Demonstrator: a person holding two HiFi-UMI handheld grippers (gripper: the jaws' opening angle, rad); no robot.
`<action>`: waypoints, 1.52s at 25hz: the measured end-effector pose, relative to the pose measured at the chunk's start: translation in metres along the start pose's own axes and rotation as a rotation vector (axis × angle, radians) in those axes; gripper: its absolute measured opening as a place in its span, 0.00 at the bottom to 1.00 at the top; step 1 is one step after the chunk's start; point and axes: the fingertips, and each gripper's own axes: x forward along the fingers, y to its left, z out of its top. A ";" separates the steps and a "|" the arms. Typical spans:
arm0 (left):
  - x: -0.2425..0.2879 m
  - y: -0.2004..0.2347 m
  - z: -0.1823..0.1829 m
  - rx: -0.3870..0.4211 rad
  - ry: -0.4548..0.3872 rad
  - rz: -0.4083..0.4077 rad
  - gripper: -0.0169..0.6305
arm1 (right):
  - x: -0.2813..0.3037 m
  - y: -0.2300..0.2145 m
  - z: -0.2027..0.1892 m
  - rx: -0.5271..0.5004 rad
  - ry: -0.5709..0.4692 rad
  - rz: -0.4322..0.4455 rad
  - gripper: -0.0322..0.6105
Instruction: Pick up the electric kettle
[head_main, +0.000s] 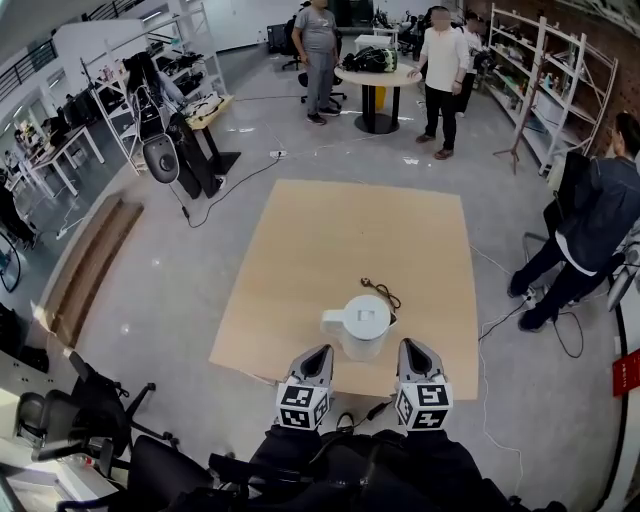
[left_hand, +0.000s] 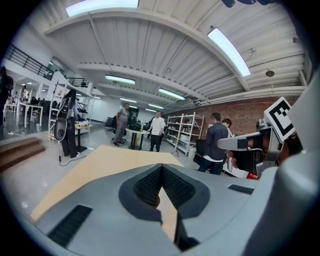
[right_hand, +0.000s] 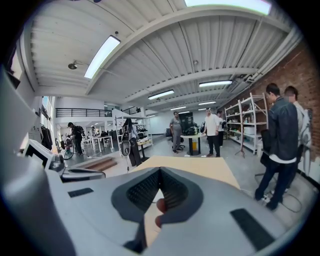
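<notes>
Both the grey left gripper (head_main: 319, 352) and right gripper (head_main: 409, 347) had fingers closed, empty; the white plastic electric kettle (head_main: 360, 325) stood between and just ahead of them, equally near both, at the near edge of the tan floor board (head_main: 300, 250).

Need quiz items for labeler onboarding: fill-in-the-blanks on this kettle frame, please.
1. The electric kettle is ____ in colour.
2. It stands ____ on the wooden board, with a black cord on the board just beyond it.
3. The left gripper and the right gripper both have their jaws ____.
Missing words: white; upright; shut.
</notes>
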 end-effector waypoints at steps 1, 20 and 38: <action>0.001 0.001 -0.001 -0.004 0.003 0.003 0.02 | 0.002 0.000 0.000 -0.002 0.003 0.003 0.05; 0.019 0.050 0.011 -0.006 -0.031 0.207 0.02 | 0.029 -0.043 0.039 -0.012 -0.019 0.043 0.05; 0.074 0.089 -0.072 0.036 0.136 0.234 0.17 | 0.048 -0.080 0.020 -0.025 0.040 0.031 0.05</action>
